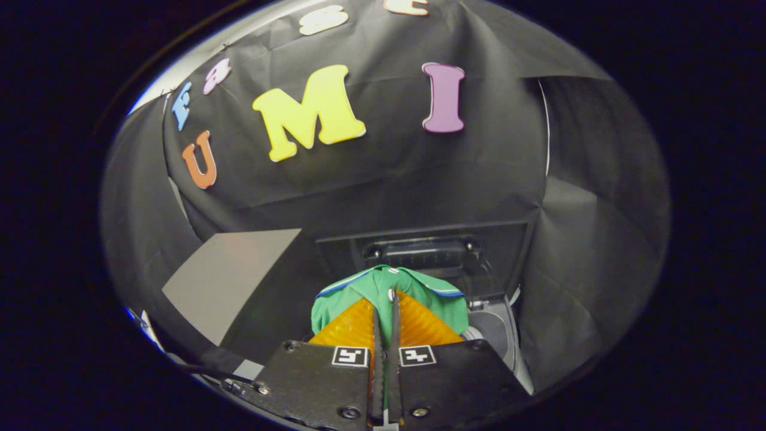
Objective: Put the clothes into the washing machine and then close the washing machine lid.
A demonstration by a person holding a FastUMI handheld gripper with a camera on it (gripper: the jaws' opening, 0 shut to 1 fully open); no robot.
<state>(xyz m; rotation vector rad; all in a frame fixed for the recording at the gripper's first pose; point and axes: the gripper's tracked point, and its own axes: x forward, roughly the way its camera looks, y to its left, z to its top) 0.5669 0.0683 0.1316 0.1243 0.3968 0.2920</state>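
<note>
Gripper — two fingers drawn together with only a thin slit between them, clamped on a fold of cloth. Each finger carries a ribbed, wedge-shaped pad tapering forward to the tips; behind the pads sit flat, matte mounting plates with visible screw heads, and a small square black-and-white marker is fixed to each plate.

Green shirt — pinched between the fingers and held up off any surface, draping to both sides of the pads and rising just ahead of the fingertips. Soft knit-looking fabric, bright green, with a folded collar edged in white and blue piping. A small white button shows at the placket, right above the fingertips. The cloth bunches loosely; its lower part is hidden behind the pads.

Washing machine — directly beyond and beneath the shirt. Part of a pale grey, smooth, curved top and rim shows to the right of the fingers, with a small metallic fitting near it.

Washing machine lid — raised upright behind the shirt, a dark rectangular panel with a glossy translucent inset and two round fasteners along its upper bar.

Grey panel — flat, matte, four-sided, lying to the left of the machine.

Booth wall — black cloth, creased and sagging in folds, at the far back.
</note>
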